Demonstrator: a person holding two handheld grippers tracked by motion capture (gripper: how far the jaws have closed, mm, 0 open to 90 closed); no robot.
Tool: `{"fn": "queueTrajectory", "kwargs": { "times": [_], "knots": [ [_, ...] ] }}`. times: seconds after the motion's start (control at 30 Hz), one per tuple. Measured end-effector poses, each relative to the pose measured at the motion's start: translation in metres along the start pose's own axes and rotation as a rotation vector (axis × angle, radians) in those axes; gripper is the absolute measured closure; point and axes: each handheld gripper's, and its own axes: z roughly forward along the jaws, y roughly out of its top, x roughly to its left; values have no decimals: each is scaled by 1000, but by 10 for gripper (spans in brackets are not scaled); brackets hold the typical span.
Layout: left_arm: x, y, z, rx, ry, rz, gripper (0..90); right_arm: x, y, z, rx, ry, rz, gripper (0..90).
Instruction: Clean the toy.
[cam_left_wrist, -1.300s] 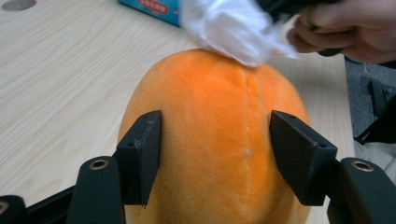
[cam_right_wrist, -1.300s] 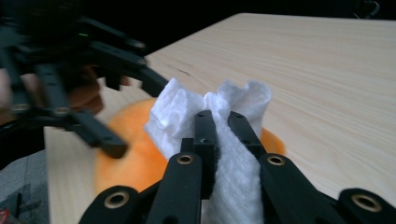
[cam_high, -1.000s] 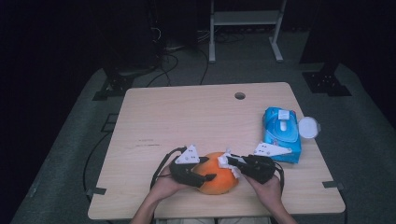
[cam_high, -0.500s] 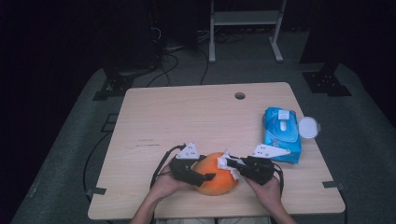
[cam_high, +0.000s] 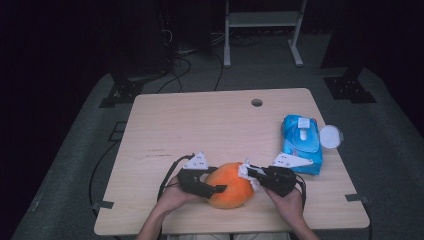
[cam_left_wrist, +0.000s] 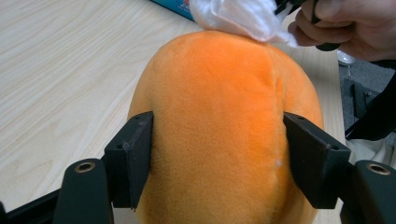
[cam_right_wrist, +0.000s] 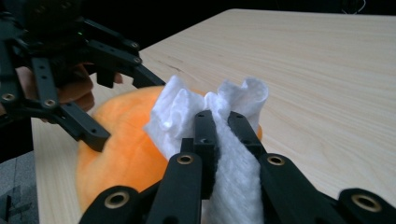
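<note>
An orange plush ball lies near the table's front edge. My left gripper reaches it from the left. Its jaws have just been closing with the ball between them. In the left gripper view both pads press into the plush ball's sides. My right gripper comes in from the right, shut on a crumpled white wipe. The wipe rests on top of the ball. The right gripper's jaws stand close together around the cloth.
A blue pack of wipes lies at the table's right edge, with a round white lid beside it. The wooden table has a cable hole at the back. Dark floor, stands and cables surround it.
The left gripper's jaws sit slightly wider around the plush ball than a second ago. Both hands and the wipe have stayed about where they were.
</note>
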Motion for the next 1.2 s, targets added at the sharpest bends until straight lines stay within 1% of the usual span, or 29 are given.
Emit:
{"fn": "queueTrajectory", "kwargs": {
  "times": [0.1,0.13,0.17,0.23,0.27,0.3,0.37,0.4,0.43,0.47,0.5,0.53,0.57,0.6,0.63,0.67,0.7,0.73,0.8,0.83,0.87,0.93,1.03,1.07,1.1,1.13,1.17,1.2],
  "knots": [
    [-3,1,1,-1,6,11,299,-10,-6,1,18,-19,42,826],
    [-4,2,2,3,5,17,299,-11,-6,0,15,-14,59,826],
    [-5,3,3,3,7,21,299,-10,-6,0,8,-11,60,826],
    [-7,4,5,7,14,37,298,0,0,0,-7,4,29,825],
    [-9,4,6,5,18,39,298,5,3,0,-20,28,19,825],
    [-11,5,7,10,25,46,299,10,5,1,-27,43,1,825],
    [-12,6,8,15,32,56,299,16,7,3,-17,38,-36,825],
    [-12,6,7,10,31,49,299,14,5,3,-15,36,-32,826],
    [-12,5,7,6,29,42,300,9,3,3,-13,36,-9,826],
    [-12,5,7,6,28,40,300,4,1,2,-10,26,4,825],
    [-12,6,7,9,29,48,299,-1,-1,1,0,4,9,826],
    [-13,6,7,13,30,54,299,-5,-3,0,6,-8,24,826],
    [-13,7,8,13,30,58,299,-7,-4,-1,6,-10,41,826],
    [-14,8,9,14,32,59,297,-6,-4,-1,3,-9,40,825],
    [-15,9,9,19,32,66,295,-2,-2,-1,0,-8,30,825],
    [-16,9,10,18,34,69,293,2,1,0,-8,3,21,825],
    [-17,10,11,17,35,75,293,8,4,0,-18,25,10,825],
    [-19,11,12,17,37,81,293,14,7,1,-25,43,-11,824],
    [-22,12,14,21,45,92,286,26,11,4,-17,53,-67,824],
    [-23,12,14,21,48,87,275,28,10,5,-8,48,-77,824],
    [-22,12,14,19,46,83,252,26,8,6,-5,46,-78,825],
    [-20,13,14,7,44,54,209,18,5,5,-4,44,-51,825],
    [-16,14,12,9,51,19,136,6,1,0,2,3,-27,825],
    [-15,14,13,4,48,3,129,3,1,-1,3,-7,-17,825],
    [-15,14,13,3,44,-4,134,2,0,-2,2,-8,-6,825],
    [-15,13,14,7,48,2,154,3,1,-1,-2,-6,0,825],
    [-17,14,15,10,53,21,177,6,2,0,-5,-1,-9,824],
    [-19,14,16,2,58,28,193,11,3,1,-7,8,-20,824]
  ]
}}
